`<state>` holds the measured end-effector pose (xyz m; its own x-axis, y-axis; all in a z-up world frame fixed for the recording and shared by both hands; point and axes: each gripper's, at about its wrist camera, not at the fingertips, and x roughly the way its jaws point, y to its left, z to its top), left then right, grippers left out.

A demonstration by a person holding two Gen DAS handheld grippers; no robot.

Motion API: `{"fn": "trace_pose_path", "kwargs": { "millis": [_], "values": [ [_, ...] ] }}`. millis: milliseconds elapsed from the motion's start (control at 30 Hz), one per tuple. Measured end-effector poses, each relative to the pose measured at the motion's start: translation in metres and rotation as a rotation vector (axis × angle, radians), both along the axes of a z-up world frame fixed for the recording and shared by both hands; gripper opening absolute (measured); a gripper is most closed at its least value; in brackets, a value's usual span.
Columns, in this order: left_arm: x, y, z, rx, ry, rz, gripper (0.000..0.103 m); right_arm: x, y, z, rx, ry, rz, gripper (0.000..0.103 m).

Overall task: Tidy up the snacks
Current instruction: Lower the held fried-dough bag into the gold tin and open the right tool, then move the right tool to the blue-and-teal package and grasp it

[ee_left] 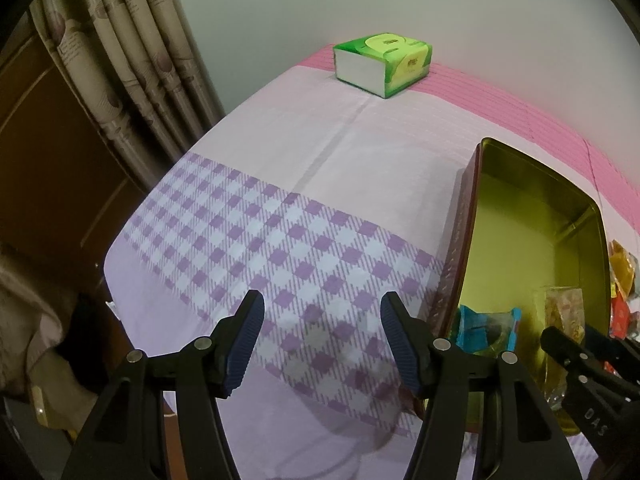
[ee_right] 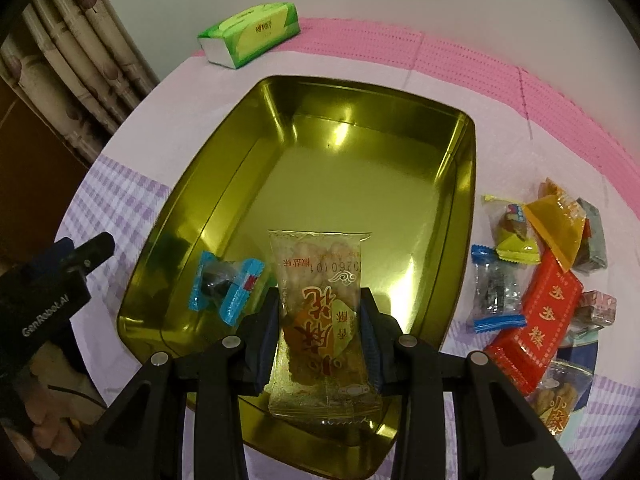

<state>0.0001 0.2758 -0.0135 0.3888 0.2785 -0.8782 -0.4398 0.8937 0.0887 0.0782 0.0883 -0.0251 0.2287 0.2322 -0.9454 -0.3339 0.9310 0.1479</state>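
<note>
A gold tin box [ee_right: 224,184] lies open on the cloth, with one blue-wrapped candy [ee_right: 226,284] in its near left corner. My right gripper [ee_right: 322,320] is shut on a clear snack packet with red characters [ee_right: 320,280], held upright over the tin's near end. In the left wrist view my left gripper [ee_left: 322,340] stands open and empty over the checked cloth, left of the tin [ee_left: 592,216]. The blue candy [ee_left: 486,326] and the held packet [ee_left: 560,312] show there inside the tin. A heap of wrapped snacks [ee_right: 548,248] lies right of the tin.
A green tissue pack [ee_right: 250,34] sits at the far side of the table, near the wall. The red packet [ee_right: 536,320] and a blue-ended candy [ee_right: 494,292] lie closest to the tin's right wall. A curtain [ee_left: 120,60] and dark wood stand beyond the table's left edge.
</note>
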Motion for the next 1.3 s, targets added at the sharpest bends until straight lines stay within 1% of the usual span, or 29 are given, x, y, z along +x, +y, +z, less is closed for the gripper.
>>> {"fn": "trace_pose_path", "kwargs": {
  "millis": [333,567,700,833,1000,1067,1200,1300],
  "values": [
    [0.0,-0.001,-0.002,-0.002,0.003,-0.003,0.063,0.0,0.004,-0.009,-0.017,0.02,0.004,0.035],
    [0.0,-0.002,-0.003,0.003,0.003,-0.004,0.063,0.0,0.005,-0.006,-0.018,0.008,0.008,0.037],
    [0.001,-0.003,-0.003,0.008,0.002,-0.014,0.063,-0.001,0.0,0.002,0.01,0.001,0.001,0.038],
    [0.001,-0.004,-0.002,0.01,0.002,-0.014,0.063,-0.007,-0.014,0.023,0.061,-0.022,-0.003,0.038],
    [0.001,-0.005,-0.002,0.018,0.003,-0.021,0.063,-0.013,-0.048,0.047,0.075,-0.061,-0.032,0.038],
    [0.001,-0.006,-0.002,0.026,0.004,-0.024,0.063,-0.014,-0.069,0.053,0.065,-0.073,-0.063,0.038],
    [0.0,-0.008,-0.001,0.029,0.004,-0.027,0.064,-0.018,-0.12,0.059,0.002,-0.098,-0.129,0.038],
    [0.001,-0.011,-0.001,0.039,0.008,-0.037,0.064,-0.019,-0.163,0.057,-0.041,-0.089,-0.195,0.038]
  ]
}}
